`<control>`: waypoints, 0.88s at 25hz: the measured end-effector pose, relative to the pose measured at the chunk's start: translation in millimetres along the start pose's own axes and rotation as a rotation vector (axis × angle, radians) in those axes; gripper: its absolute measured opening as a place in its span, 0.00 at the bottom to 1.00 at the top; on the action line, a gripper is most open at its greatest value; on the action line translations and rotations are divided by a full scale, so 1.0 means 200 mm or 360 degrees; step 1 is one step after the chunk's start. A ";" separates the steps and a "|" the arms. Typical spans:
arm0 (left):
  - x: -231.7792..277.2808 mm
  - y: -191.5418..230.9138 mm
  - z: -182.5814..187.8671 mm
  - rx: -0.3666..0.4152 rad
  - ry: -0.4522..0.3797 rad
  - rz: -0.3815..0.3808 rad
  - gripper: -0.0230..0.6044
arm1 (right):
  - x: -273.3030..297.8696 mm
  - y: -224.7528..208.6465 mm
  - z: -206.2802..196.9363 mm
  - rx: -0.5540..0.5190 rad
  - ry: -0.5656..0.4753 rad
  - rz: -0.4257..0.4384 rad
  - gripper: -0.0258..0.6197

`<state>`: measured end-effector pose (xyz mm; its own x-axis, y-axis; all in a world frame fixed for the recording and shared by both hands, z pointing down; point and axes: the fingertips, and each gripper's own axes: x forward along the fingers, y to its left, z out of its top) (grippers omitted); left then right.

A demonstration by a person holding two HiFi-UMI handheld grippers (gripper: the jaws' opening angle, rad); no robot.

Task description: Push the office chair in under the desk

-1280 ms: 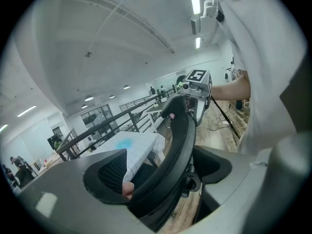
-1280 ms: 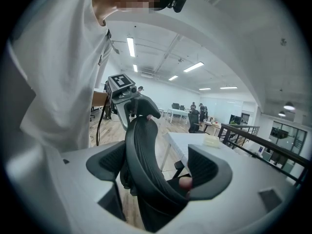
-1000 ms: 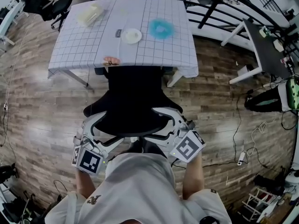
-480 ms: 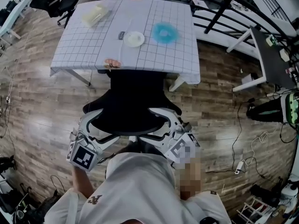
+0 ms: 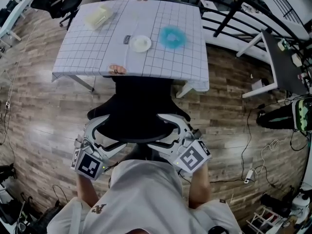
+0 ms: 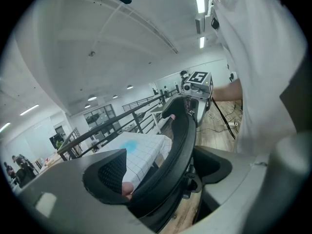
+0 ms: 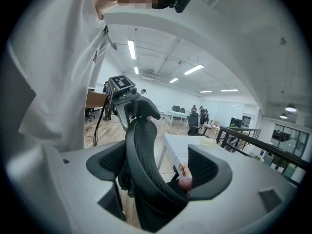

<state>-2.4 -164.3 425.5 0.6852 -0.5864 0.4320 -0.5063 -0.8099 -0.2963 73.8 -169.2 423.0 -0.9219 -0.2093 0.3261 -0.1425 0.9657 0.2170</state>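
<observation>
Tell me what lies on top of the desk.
A checked cloth, a white dish, a blue round thing and a pale box. What the cloth covers cannot be seen.

One office chair, another chair beyond, one gridded desk, two grippers, one plate.

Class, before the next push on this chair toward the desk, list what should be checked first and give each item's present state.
1. Left gripper closed on the office chair backrest: ok.
2. Right gripper closed on the backrest: ok.
3. Chair lined up with the desk: ok, roughly centred.
4. Room under the desk: cannot tell, hidden from above.
5. Small object at the desk's near edge: not ok, a bump might knock it off.
</observation>
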 end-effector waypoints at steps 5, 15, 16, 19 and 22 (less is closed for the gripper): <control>0.00 0.05 -0.01 0.0003 -0.0005 -0.0019 0.72 | 0.03 -0.04 0.01 0.0008 -0.0001 -0.0025 0.67; 0.04 0.15 -0.03 0.0027 -0.0017 -0.0050 0.72 | 0.08 -0.12 0.00 0.0038 0.0024 -0.0054 0.68; 0.05 0.16 -0.03 0.0030 -0.0018 -0.0051 0.72 | 0.09 -0.13 0.00 0.0041 0.0030 -0.0057 0.68; 0.06 0.19 -0.04 0.0037 -0.0023 -0.0055 0.72 | 0.11 -0.16 -0.01 0.0044 0.0039 -0.0071 0.68; 0.08 0.23 -0.04 0.0040 -0.0026 -0.0059 0.72 | 0.12 -0.20 -0.01 0.0050 0.0041 -0.0060 0.68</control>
<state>-19.0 -210.9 424.9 0.7117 -0.5560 0.4292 -0.4671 -0.8310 -0.3019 57.5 -213.5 423.8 -0.9061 -0.2490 0.3420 -0.1884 0.9613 0.2008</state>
